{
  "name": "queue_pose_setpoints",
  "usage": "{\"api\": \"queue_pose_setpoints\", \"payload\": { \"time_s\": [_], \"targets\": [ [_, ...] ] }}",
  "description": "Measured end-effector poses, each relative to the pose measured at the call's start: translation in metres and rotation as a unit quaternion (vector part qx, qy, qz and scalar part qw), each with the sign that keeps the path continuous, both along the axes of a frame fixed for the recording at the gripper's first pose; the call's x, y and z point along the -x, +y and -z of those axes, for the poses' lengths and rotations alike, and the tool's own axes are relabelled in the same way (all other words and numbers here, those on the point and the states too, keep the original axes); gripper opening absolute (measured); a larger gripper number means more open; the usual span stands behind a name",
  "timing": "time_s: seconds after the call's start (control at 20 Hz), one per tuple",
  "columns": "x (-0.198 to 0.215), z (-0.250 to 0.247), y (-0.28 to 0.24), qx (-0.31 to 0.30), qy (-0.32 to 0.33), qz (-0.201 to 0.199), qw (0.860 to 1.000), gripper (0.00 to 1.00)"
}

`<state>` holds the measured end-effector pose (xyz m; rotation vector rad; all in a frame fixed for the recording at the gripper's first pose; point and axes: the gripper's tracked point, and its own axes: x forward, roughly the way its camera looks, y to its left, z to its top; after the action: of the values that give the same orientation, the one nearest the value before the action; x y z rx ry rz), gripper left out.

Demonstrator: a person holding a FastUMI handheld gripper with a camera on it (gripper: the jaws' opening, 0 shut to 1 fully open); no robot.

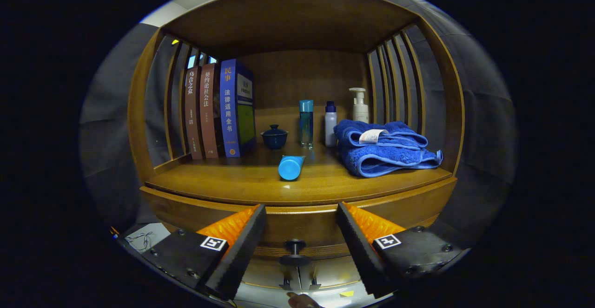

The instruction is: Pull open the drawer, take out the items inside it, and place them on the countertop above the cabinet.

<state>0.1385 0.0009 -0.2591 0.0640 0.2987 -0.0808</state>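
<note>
My claw [301, 233] is spread wide and grasps nothing. The drawer [297, 226] sits shut under the counter [223, 182], its small dark knob [295, 247] dead ahead in the gap between my fingers, stem pointing straight back at me. What the drawer holds is hidden. A blue tube [291, 167] lies on the counter, capped end toward me, with bare wood on both sides. The folded blue towel [388, 147] fills the right side; books [218, 110] stand at the left. Whether that tube came from the drawer, I cannot tell: the closed front suits either reading.
</note>
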Motion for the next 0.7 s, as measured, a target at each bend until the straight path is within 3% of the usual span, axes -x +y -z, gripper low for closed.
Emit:
{"api": "queue_pose_setpoints", "payload": {
  "time_s": [0.7],
  "targets": [
    [0.0009,-0.0060,0.0061,0.000,0.003,-0.011,1.000,0.99]
  ]
}}
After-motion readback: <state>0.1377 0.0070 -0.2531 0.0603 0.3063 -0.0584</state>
